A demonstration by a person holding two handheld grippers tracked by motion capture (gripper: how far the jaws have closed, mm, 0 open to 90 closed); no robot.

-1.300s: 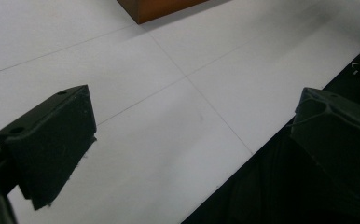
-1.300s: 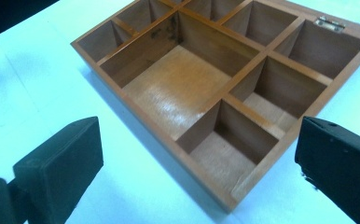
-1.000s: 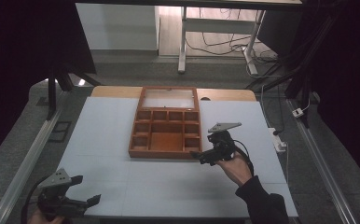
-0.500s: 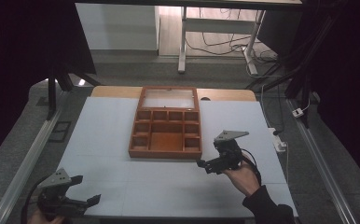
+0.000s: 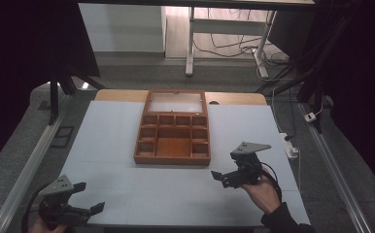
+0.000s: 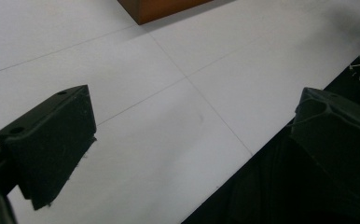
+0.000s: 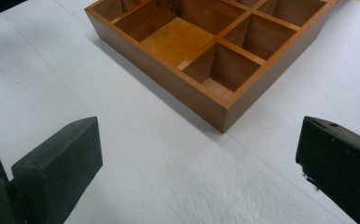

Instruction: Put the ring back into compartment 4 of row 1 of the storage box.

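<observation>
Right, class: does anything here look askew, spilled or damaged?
Nothing stands out. The wooden box sits square on the white table, lid open, its visible compartments empty. Both hand-held grippers, left and right, are open, clear of it.

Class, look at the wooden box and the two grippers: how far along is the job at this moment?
Done: the wooden box sits with its lid open, its compartments bare. In hand: nothing; the right gripper hovers near the box's front right corner, jaws wide apart and holding nothing. The left gripper waits, open too, at the table's near left edge. Left: any work on the box itself.
</observation>
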